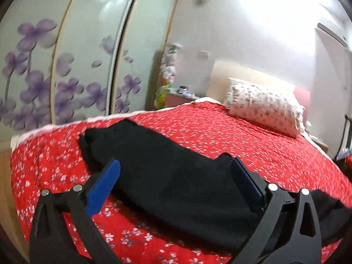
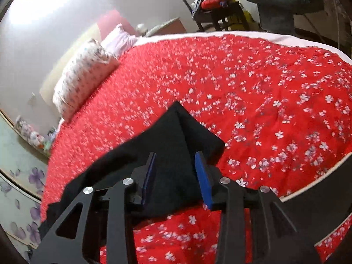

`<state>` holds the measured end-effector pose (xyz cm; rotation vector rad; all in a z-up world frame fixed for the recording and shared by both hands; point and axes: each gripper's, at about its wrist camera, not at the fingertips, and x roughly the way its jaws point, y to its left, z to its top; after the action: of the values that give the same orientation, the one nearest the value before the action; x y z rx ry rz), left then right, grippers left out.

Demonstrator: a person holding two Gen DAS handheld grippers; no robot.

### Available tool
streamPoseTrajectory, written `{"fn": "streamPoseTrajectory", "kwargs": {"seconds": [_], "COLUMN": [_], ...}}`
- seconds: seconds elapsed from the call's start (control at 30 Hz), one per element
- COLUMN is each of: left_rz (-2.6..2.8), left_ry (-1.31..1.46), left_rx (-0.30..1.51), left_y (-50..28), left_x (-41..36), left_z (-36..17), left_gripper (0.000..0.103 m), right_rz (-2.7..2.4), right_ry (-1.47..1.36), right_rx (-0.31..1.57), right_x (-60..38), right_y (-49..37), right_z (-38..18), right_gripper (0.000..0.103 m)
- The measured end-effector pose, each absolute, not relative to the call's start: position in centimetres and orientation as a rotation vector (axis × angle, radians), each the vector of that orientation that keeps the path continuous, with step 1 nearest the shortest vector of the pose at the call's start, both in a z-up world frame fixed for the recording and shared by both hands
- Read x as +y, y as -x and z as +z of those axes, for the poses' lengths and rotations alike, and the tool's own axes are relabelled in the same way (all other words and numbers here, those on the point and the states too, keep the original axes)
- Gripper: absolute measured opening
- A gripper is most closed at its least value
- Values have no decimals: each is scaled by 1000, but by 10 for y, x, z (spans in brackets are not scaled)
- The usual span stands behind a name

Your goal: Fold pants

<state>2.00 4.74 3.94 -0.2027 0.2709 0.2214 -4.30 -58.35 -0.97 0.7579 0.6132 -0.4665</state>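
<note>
Black pants [image 1: 167,176] lie on a red flowered bedspread [image 1: 242,132]. My left gripper [image 1: 176,167] is wide open, its blue pads either side of the dark cloth, which passes between them. In the right wrist view a pointed end of the pants [image 2: 176,132] runs up between the blue pads of my right gripper [image 2: 176,160]. The right jaws stand partly open, with cloth filling the gap; whether the pads press on it is unclear.
A flowered pillow [image 1: 264,103] lies at the head of the bed. A wardrobe with purple flower doors [image 1: 66,66] stands beyond the bed's far edge. A dark chair piled with clothes [image 2: 220,4] stands past the bed's other side.
</note>
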Motion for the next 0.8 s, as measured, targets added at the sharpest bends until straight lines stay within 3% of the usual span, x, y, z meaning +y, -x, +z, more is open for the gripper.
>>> {"fn": "streamPoseTrajectory", "kwargs": {"seconds": [0.27, 0.43, 0.8], "left_rz": [192, 189, 175], "left_ry": [145, 166, 181], "left_rx": [286, 307, 345], "left_y": [-26, -28, -34], "left_x": [33, 39, 43], "left_z": [34, 31, 25], "left_gripper": [101, 101, 101], "right_rz": [-525, -515, -554], "right_ry": [-688, -529, -383], "right_rx": [768, 828, 571], "right_x": [-577, -560, -560], "right_y": [34, 26, 28], "right_z": [-24, -20, 37], "right_gripper": [30, 12, 5]}}
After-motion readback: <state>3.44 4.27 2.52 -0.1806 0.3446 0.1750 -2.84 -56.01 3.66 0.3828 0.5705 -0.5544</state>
